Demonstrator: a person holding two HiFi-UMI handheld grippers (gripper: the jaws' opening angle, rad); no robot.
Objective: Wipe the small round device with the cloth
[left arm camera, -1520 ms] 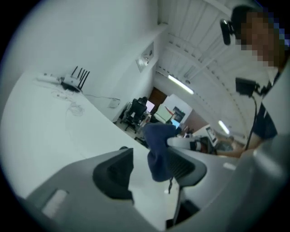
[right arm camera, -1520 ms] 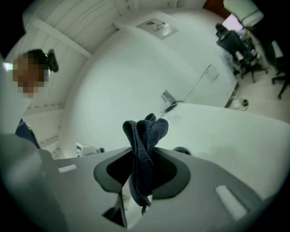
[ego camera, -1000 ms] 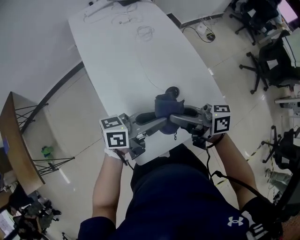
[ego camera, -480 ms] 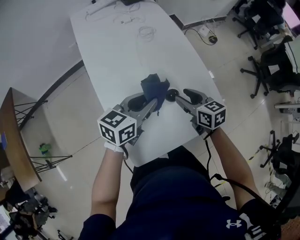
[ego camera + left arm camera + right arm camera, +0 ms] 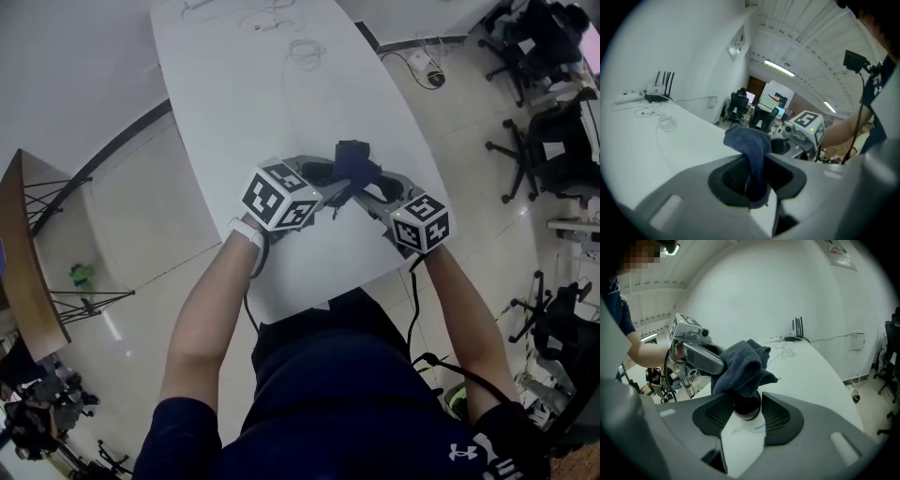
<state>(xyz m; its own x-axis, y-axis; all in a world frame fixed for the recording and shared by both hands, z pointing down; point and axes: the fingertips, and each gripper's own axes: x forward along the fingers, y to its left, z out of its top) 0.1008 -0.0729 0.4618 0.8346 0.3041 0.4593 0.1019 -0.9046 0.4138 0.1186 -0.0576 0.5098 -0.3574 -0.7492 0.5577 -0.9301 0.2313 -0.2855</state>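
Note:
A dark blue cloth (image 5: 751,146) is pinched in my left gripper (image 5: 754,177), which is shut on it. The cloth's free end bunches up over a small round device (image 5: 747,408) with a black top and white rim. My right gripper (image 5: 747,412) has that device between its pads on the white table (image 5: 820,376); its jaws have just been closing and press on it. In the head view the cloth (image 5: 354,161) hides the device, with the left gripper (image 5: 336,186) and right gripper (image 5: 371,190) meeting under it.
Loose cables (image 5: 307,49) lie at the table's far end, with a router (image 5: 658,89) beyond. Office chairs (image 5: 548,141) stand on the floor to the right, a wooden board (image 5: 21,281) to the left. The table's near edge (image 5: 309,305) is by the person's body.
Both grippers have moved farther up the table and come together. The cloth, held beside the device before, now lies on it. The right gripper has come round the device.

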